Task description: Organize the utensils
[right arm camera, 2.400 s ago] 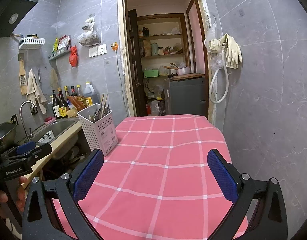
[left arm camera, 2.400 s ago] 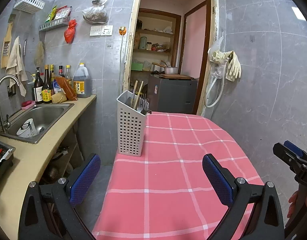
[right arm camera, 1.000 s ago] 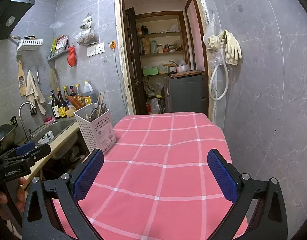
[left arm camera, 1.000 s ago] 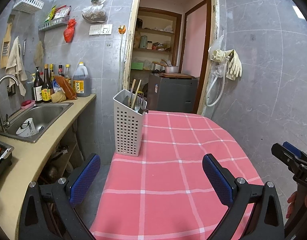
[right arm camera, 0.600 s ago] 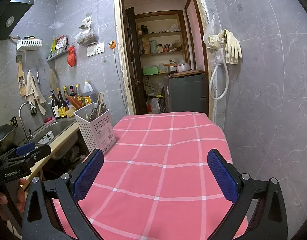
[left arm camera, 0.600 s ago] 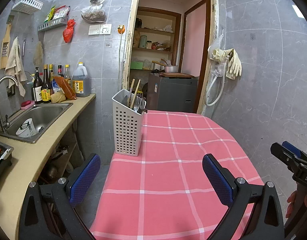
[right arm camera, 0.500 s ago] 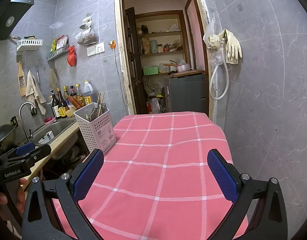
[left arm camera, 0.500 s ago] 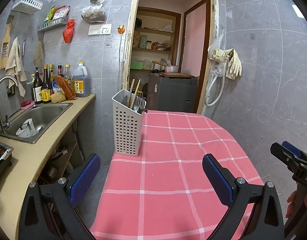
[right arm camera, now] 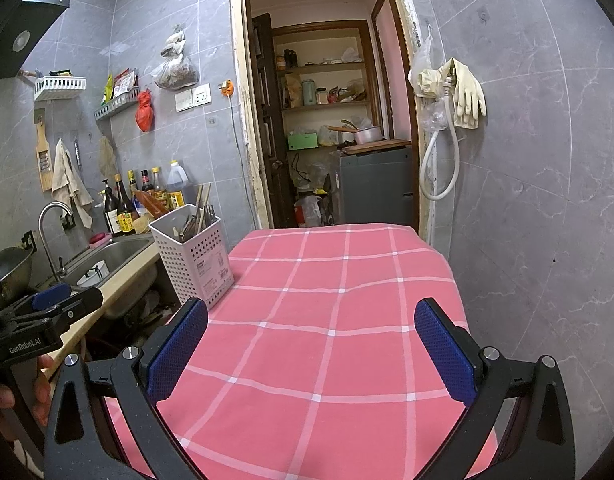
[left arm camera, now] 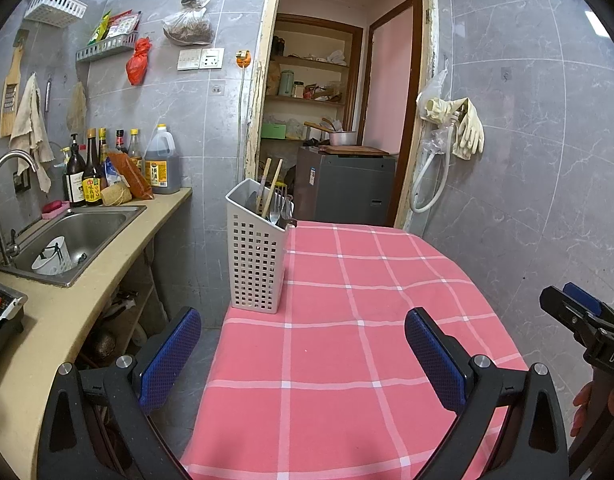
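Left wrist view: left gripper (left arm camera: pixel 303 354) and right gripper (right arm camera: pixel 311 350) hover wide apart over the table (left arm camera: pixel 347 280); utensils (left arm camera: pixel 273 200) stand upright in the white basket (left arm camera: pixel 257 264).

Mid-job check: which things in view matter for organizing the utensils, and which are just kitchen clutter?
For the job:
- white perforated plastic basket
- wooden and metal utensils standing in it
- pink checked tablecloth
- left gripper and right gripper, both open

Just lying about:
- sauce bottles
- steel sink
- rubber gloves

pink checked tablecloth (left arm camera: pixel 347 360), steel sink (left arm camera: pixel 79 232), sauce bottles (left arm camera: pixel 87 172), rubber gloves (right arm camera: pixel 467 96) on wall
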The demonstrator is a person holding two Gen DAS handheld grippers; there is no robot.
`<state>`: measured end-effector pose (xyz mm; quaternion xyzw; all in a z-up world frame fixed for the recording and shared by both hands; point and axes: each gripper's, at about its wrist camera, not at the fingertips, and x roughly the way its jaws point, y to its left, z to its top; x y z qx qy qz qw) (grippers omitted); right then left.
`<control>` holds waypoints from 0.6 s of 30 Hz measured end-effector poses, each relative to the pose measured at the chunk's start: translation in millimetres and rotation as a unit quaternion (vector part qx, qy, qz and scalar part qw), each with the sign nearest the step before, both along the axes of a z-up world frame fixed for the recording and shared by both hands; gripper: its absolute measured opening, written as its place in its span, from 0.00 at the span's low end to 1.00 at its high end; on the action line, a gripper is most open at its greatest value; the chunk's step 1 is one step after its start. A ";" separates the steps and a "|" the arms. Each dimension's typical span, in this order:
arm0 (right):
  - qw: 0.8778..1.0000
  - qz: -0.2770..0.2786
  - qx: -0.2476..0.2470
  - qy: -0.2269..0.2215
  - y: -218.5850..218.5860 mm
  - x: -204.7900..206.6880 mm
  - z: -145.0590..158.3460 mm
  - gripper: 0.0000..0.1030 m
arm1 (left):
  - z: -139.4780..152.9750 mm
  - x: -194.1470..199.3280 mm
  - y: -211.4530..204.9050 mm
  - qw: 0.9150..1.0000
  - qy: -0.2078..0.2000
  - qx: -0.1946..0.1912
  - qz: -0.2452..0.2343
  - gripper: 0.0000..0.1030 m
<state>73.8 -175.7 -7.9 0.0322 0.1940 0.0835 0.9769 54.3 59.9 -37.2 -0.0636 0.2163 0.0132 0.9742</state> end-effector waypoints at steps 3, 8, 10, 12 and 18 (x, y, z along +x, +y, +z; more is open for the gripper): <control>1.000 0.000 0.000 0.000 -0.3 0.2 0.1 0.99 | -0.1 0.8 -0.5 1.000 0.001 0.000 -0.001 1.00; 1.000 -0.001 0.000 0.001 0.2 0.5 -1.6 0.99 | -0.1 -0.2 -1.5 1.000 0.001 0.000 0.001 1.00; 1.000 0.000 0.000 0.001 -0.5 1.0 -1.1 0.99 | 0.0 0.0 -1.7 1.000 0.000 -0.001 0.001 1.00; 1.000 0.000 -0.001 0.002 0.0 2.4 -1.1 0.99 | 0.1 0.6 -1.8 1.000 0.001 0.000 0.000 1.00; 1.000 0.000 -0.001 0.002 0.3 2.5 -1.4 0.99 | -0.1 0.6 -1.4 1.000 0.002 -0.001 0.000 1.00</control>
